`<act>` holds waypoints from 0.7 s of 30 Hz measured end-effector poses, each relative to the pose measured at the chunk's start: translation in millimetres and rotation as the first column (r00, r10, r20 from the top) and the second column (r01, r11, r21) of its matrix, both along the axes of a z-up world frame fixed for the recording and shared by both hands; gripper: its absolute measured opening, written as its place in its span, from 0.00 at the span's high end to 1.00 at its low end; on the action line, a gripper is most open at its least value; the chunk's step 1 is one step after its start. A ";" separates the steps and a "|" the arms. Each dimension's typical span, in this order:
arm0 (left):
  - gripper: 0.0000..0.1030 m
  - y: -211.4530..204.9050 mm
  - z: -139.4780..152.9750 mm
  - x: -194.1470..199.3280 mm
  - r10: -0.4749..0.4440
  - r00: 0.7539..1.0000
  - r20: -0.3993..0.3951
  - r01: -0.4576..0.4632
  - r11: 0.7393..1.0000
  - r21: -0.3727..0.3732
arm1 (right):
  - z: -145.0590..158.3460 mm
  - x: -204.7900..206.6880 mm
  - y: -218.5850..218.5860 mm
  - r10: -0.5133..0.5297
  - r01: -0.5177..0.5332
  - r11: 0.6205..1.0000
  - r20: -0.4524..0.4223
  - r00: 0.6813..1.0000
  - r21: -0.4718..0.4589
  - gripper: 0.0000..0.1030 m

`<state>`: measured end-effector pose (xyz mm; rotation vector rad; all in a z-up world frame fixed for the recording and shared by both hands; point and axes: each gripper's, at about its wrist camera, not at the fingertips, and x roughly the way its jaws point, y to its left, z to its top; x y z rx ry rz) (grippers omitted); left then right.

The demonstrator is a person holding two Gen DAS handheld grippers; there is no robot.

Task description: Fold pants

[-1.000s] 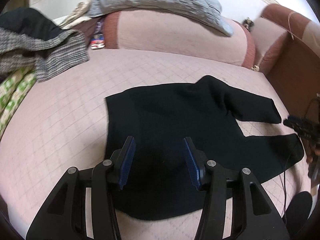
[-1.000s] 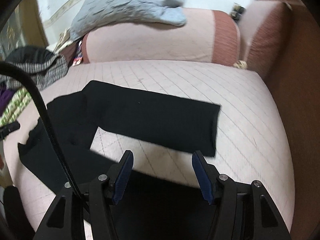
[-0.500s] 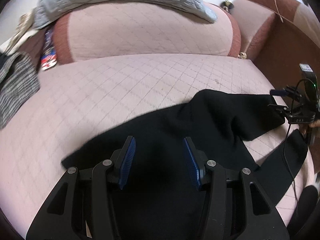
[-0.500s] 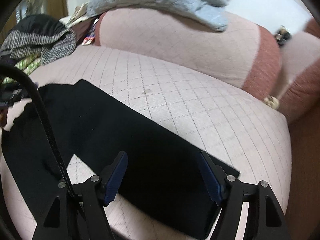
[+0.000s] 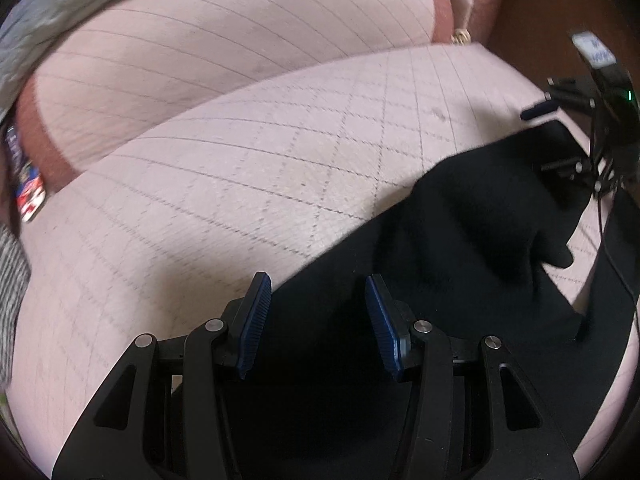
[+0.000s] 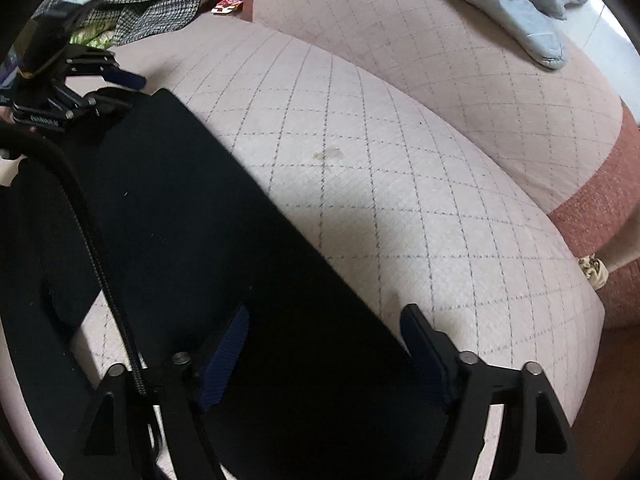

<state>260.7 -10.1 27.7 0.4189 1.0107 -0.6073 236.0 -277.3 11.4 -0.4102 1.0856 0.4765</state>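
Note:
Black pants (image 5: 420, 272) lie spread on a pink quilted sofa seat (image 5: 240, 184). My left gripper (image 5: 316, 300) is open, low over the waist end, with the far edge of the cloth between its blue pads. My right gripper (image 6: 324, 332) is open wide and sits low over the end of one black pant leg (image 6: 192, 216). The right gripper also shows in the left wrist view (image 5: 596, 120) at the far right, above the leg. The left gripper shows in the right wrist view (image 6: 68, 80) at the upper left.
The sofa backrest (image 6: 460, 60) rises behind the seat with a light blue quilted blanket (image 6: 532, 12) on it. A grey checked garment (image 6: 136, 4) lies at the seat's far left. A brown armrest (image 5: 560, 20) stands at the right.
Both grippers have dropped lower and closer to the pants, the left one swinging right along the waist edge. The right gripper's jaws have opened wider over the leg end.

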 end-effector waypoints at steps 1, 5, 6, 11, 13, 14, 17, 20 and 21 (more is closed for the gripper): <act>0.46 -4.3 -4.3 2.7 -0.016 1.000 0.003 0.016 1.000 0.021 | -0.8 2.1 -1.8 -0.004 0.004 1.000 -0.016 1.000 0.012 0.25; 0.31 -9.6 -8.8 14.9 -0.005 1.000 0.001 0.005 1.000 0.016 | -3.1 -0.3 -1.7 0.022 -0.020 0.999 -0.037 0.999 0.047 0.42; 0.31 -10.7 -9.5 13.9 -0.003 1.000 0.008 0.003 1.000 0.012 | -2.6 -3.5 0.7 0.036 -0.035 0.999 -0.025 0.999 0.038 0.46; 0.73 -19.5 -6.7 -4.9 -0.037 0.996 0.076 0.039 0.999 -0.017 | 4.4 -28.0 23.4 0.069 -0.063 0.994 0.062 0.996 -0.095 0.90; 0.90 -25.6 -4.7 -14.8 -0.024 0.991 0.132 0.024 1.000 0.000 | 7.3 -39.8 31.5 0.080 -0.063 0.985 0.100 0.992 -0.161 0.92; 0.90 -27.5 -3.0 -18.3 -0.009 0.990 0.143 0.008 1.000 0.005 | 9.3 -45.4 34.4 0.084 -0.061 0.981 0.120 0.989 -0.183 0.93; 0.93 -23.8 11.0 -35.2 0.017 0.983 0.182 -0.014 1.000 -0.013 | 29.3 -68.0 34.6 0.079 -0.028 0.969 0.202 0.976 -0.246 0.93; 0.93 -8.0 42.8 -70.8 0.034 0.972 0.233 -0.017 0.997 -0.076 | 55.5 -100.8 34.3 0.071 0.007 0.963 0.282 0.957 -0.269 0.93; 0.93 -3.9 50.3 -81.6 0.041 0.969 0.243 -0.018 0.995 -0.095 | 66.8 -118.3 32.5 0.081 0.010 0.961 0.316 0.945 -0.277 0.93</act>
